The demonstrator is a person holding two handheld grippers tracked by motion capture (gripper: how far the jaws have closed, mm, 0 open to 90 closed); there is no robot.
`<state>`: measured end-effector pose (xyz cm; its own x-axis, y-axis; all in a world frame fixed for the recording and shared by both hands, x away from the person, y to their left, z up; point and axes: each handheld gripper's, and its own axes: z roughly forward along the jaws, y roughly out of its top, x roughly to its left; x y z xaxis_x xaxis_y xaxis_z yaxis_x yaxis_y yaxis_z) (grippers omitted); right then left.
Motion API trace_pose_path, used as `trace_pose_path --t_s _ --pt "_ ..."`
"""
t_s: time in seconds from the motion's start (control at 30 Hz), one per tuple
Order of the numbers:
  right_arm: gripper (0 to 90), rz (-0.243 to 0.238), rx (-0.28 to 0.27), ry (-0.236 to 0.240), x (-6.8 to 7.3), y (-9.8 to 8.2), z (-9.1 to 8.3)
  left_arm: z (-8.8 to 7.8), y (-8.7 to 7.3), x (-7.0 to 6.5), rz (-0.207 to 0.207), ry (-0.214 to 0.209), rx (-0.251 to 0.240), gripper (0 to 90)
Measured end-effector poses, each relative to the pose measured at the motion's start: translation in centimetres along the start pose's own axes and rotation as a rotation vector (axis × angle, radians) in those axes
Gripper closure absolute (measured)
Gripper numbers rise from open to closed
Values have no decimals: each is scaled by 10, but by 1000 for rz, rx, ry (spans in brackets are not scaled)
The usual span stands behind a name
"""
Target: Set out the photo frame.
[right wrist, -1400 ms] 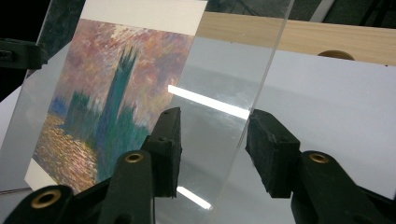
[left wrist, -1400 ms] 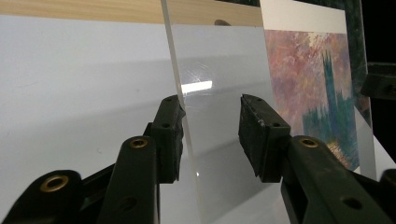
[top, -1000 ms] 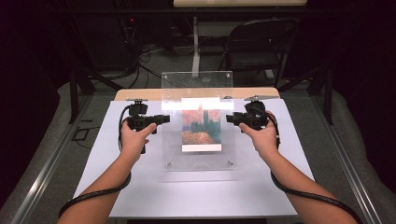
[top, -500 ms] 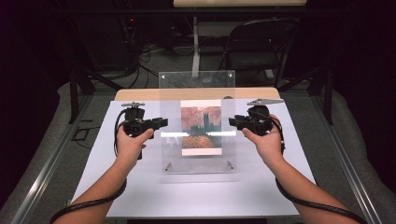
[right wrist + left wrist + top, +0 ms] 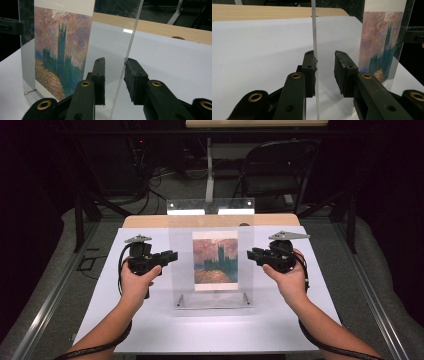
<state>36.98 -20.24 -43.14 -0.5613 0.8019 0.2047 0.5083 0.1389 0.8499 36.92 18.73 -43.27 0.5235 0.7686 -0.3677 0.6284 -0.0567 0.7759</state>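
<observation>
Frame (image 5: 211, 255): clear acrylic, upright at the middle of the desk (image 5: 150, 330) on a white sheet (image 5: 100, 310), two small pegs at its foot. Print (image 5: 215, 260) inside it: painted tower under a pink sky, white border.

Left gripper (image 5: 172, 256): held in the left hand (image 5: 137, 282), pointing at the frame's left edge. In the left gripper view the edge of the pane (image 5: 314, 37) runs between the fingers (image 5: 309, 72); one pad lies against it, the other stands off with a gap. Fingers have just been closing; not yet clamped on the frame.

Right gripper (image 5: 251, 255): held in the right hand (image 5: 287, 280), pointing at the frame's right edge. In the right gripper view the pane edge (image 5: 130, 47) runs between the fingers (image 5: 100, 80); one pad touches or nearly touches it, the other is apart. Fingers have just been closing; no grip yet.

Chair (image 5: 272, 170): beyond the desk, on the floor.
</observation>
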Motion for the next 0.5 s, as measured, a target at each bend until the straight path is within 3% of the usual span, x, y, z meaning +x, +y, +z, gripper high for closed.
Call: trace_pose_path --t_s 0.5 --pt "712 -14 -53 22 15 -18 -22 -19 -22 -17 62 -5 -44 703"
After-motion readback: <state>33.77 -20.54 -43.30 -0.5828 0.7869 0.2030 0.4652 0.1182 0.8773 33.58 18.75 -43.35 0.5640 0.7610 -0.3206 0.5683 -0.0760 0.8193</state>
